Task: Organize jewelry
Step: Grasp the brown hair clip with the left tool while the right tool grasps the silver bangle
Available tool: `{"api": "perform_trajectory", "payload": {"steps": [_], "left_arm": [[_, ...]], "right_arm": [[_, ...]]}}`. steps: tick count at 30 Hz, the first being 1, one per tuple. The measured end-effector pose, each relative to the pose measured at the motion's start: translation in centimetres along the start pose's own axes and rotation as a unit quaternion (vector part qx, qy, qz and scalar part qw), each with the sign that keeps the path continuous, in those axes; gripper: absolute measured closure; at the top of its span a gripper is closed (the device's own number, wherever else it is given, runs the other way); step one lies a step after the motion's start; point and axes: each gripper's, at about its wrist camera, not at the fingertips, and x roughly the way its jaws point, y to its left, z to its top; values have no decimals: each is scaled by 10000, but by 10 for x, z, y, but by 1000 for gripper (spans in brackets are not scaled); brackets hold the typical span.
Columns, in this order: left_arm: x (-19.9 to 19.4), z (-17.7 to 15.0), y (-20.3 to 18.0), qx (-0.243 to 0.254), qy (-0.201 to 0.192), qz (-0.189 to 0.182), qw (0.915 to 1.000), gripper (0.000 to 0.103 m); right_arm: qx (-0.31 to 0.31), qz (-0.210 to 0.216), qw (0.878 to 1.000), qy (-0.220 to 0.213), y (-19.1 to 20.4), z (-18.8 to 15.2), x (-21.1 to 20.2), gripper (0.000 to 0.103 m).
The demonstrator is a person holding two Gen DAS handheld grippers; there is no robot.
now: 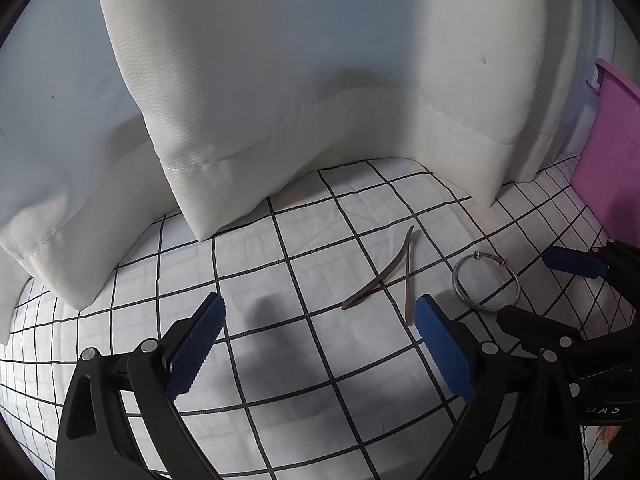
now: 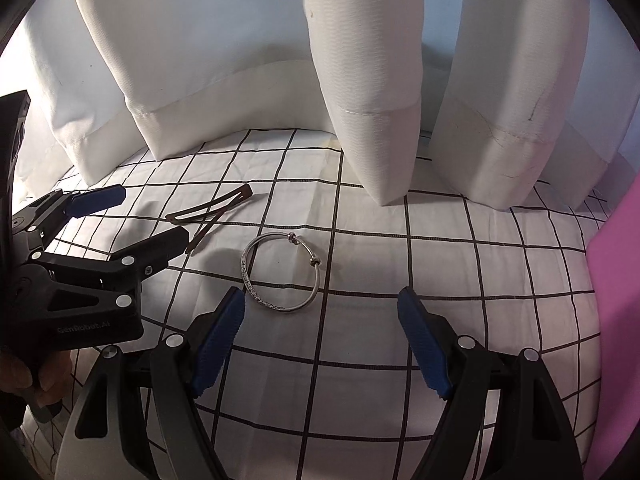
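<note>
Beside bangle [image 2: 281,273]: two hair clips [image 2: 210,211], crossed.
Left gripper [image 1: 318,344]: released, empty.
Right gripper [image 2: 321,334]: released, empty.
Pink bin [image 1: 610,160]: cut off.

Silver bangle [image 2: 282,274] lies on checked cloth [image 2: 460,264] before the gaping right tool [image 2: 320,312].

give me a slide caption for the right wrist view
Open right gripper hovers over a silver bangle on checked cloth.

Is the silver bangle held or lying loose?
Lying loose: the silver bangle rests flat on the checked cloth, ahead of the open right gripper, whose fingers do not touch it.
</note>
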Motion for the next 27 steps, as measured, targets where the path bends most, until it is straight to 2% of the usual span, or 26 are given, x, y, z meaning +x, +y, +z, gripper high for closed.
{"api": "perform_trajectory", "payload": {"steps": [19,27], "left_arm": [[24,9,-1,98,314,-228,9992,9],[30,21,-6,263,245,-411,9985,17]], "right_arm": [[-253,-127,9995,-100,17,6,23,28],[-347,-101,9993,-107,22,12,31,28]]}}
